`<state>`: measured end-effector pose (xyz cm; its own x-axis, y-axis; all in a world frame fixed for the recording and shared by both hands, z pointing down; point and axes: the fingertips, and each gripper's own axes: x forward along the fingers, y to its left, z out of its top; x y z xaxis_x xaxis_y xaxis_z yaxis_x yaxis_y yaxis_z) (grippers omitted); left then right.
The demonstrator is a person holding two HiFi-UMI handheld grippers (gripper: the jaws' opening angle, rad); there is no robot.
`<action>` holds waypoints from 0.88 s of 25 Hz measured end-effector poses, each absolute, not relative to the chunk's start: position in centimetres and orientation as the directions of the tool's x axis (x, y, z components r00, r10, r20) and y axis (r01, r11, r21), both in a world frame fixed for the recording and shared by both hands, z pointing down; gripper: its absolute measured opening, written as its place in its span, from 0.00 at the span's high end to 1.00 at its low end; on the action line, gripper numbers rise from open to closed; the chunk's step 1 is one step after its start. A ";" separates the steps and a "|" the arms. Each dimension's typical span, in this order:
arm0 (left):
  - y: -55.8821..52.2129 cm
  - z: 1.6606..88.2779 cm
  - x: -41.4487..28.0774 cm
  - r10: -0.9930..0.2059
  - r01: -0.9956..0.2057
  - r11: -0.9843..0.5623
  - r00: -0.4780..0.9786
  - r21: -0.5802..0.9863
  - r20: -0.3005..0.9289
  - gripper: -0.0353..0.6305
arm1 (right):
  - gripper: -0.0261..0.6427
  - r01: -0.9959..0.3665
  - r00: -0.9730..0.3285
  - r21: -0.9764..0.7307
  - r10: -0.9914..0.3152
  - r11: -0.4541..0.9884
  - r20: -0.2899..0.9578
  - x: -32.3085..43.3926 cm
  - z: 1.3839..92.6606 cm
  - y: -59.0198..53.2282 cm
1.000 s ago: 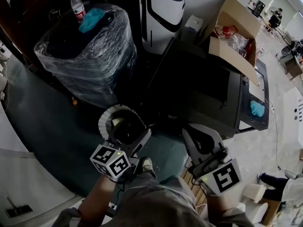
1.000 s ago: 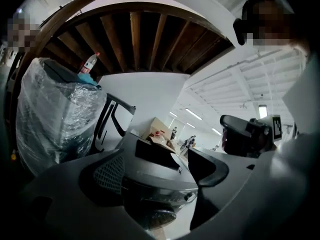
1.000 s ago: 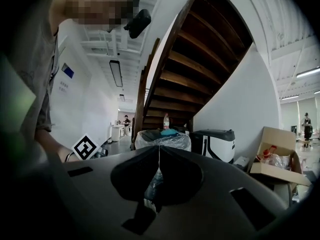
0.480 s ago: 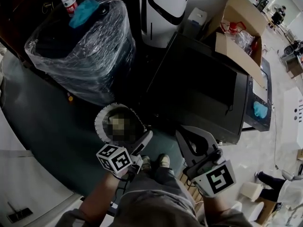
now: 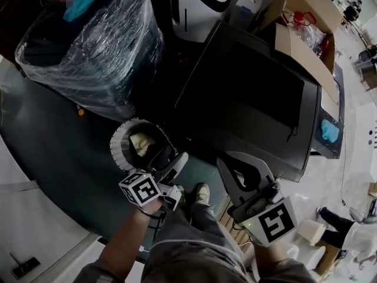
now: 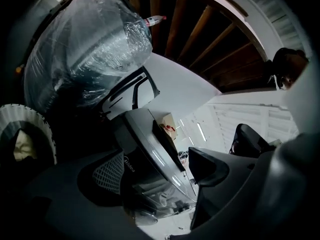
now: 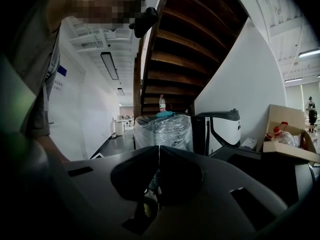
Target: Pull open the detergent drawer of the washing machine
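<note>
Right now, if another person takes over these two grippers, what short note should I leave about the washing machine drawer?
Left gripper: jaws apart, nothing between them, held low and aimed toward the washing machine.
Right gripper: jaws closed together, holding nothing, also short of the machine.
Things: the machine stands just ahead, with a cardboard box at its far corner. The detergent drawer cannot be made out in any view.
Done: nothing yet; neither gripper touches the machine.
Left: find the drawer on the machine's front, grip its front edge, and pull it out.
</note>
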<state>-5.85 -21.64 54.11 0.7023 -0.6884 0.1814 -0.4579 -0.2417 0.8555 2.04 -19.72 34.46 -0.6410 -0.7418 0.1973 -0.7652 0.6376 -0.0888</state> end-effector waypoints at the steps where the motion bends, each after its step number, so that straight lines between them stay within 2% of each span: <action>1: -21.9 54.4 -5.7 -0.692 -0.443 -0.234 0.702 0.865 0.172 0.34 | 0.91 -0.765 -0.641 -0.092 -0.741 0.637 0.201 2.2 35.0 -19.9; 12: -23.5 60.2 -4.3 -0.720 -0.299 -0.140 0.685 0.944 0.111 0.32 | 0.91 -0.738 -0.672 -0.132 -0.703 0.662 0.233 2.5 40.1 -21.4; 17: -23.7 61.6 -3.4 -0.746 -0.161 -0.054 0.663 0.985 0.068 0.31 | 0.91 -0.713 -0.699 -0.160 -0.674 0.682 0.240 1.7 41.6 -21.2; 22: -24.1 62.0 -2.7 -0.752 -0.098 -0.073 0.659 0.993 0.009 0.29 | 0.91 -0.707 -0.705 -0.179 -0.662 0.684 0.254 1.4 43.1 -21.1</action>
<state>-2.72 -24.06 62.04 0.6586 -0.7525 0.0093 -0.0976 -0.0732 0.9925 1.39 -21.12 43.06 -0.7051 -0.6621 0.2541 -0.7070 0.6843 -0.1785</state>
